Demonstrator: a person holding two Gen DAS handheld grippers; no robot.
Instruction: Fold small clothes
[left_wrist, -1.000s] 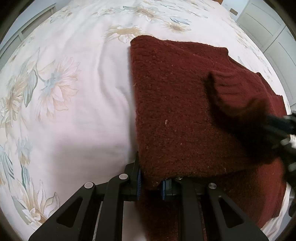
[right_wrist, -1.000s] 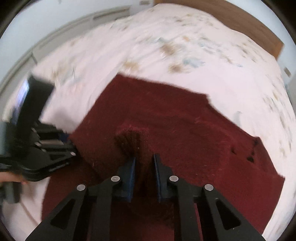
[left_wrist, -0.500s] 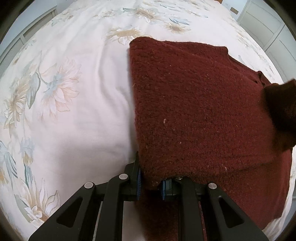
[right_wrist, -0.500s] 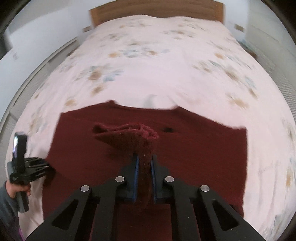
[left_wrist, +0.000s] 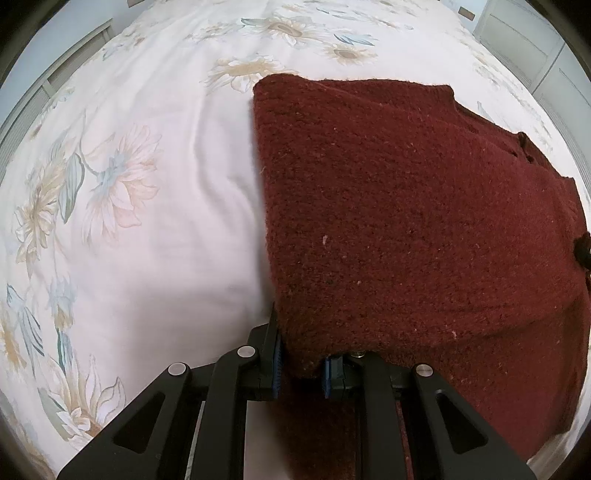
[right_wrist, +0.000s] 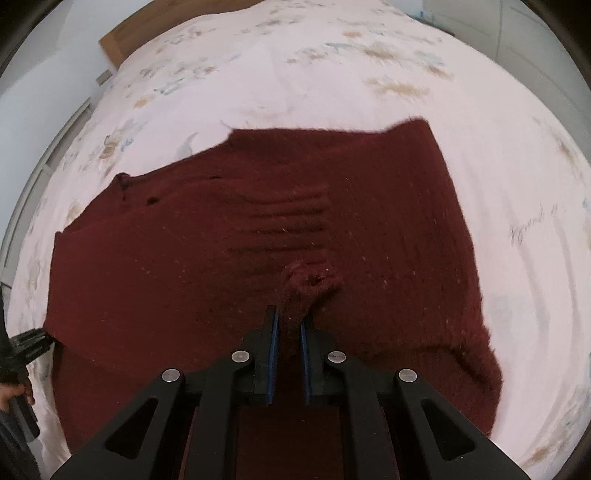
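Floral bedspread (left_wrist: 122, 206) bears a fuzzy maroon sweater (left_wrist: 406, 221), both tongs (left_wrist: 300, 365) (right_wrist: 288, 343) pinching its folds.

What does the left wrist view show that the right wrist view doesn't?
Left only: the left gripper up close, clamped on the sweater's near corner. Right only: the right gripper pinching a bunched cuff, the wooden headboard, and a hand holding the left gripper at the edge. Both: the dark red sweater on the floral bedspread.
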